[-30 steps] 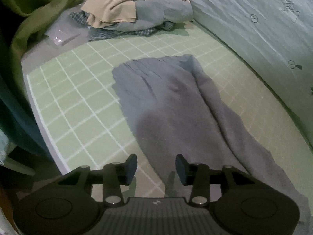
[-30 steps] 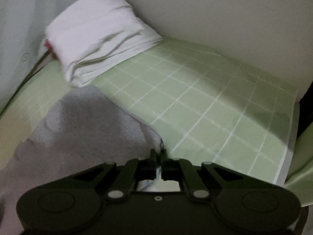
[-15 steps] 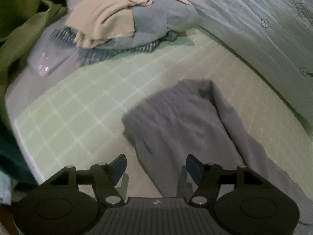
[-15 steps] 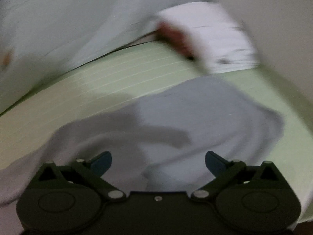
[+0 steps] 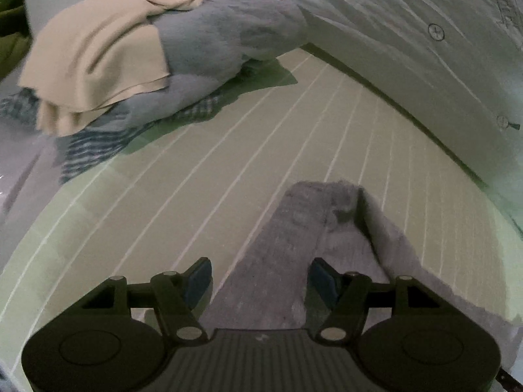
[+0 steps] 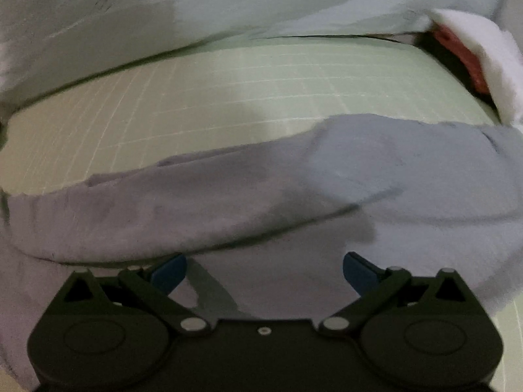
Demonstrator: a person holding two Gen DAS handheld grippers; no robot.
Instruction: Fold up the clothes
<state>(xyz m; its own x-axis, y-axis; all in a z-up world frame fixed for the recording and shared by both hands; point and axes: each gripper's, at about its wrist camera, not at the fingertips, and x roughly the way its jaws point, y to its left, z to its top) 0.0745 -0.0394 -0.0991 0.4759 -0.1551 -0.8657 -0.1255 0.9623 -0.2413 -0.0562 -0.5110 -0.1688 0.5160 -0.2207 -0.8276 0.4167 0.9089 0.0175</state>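
A grey garment lies in a long folded strip on the green checked mat. In the left wrist view its narrow end reaches up the mat from between the fingers. My left gripper hovers open over that end, nothing pinched between its blue pads. In the right wrist view the same grey garment stretches across the whole width, with a fold ridge along its length. My right gripper stands wide open just above the cloth, its pads apart and holding nothing.
A heap of unfolded clothes, beige on top of grey and checked blue, sits at the far left of the mat. Pale bedding rises along the right edge. A folded white stack with something red under it lies at the far right.
The right gripper went from shut at the garment's edge to wide open and swung across over the cloth. The left gripper opened wider and moved towards the heap, past most of the garment.
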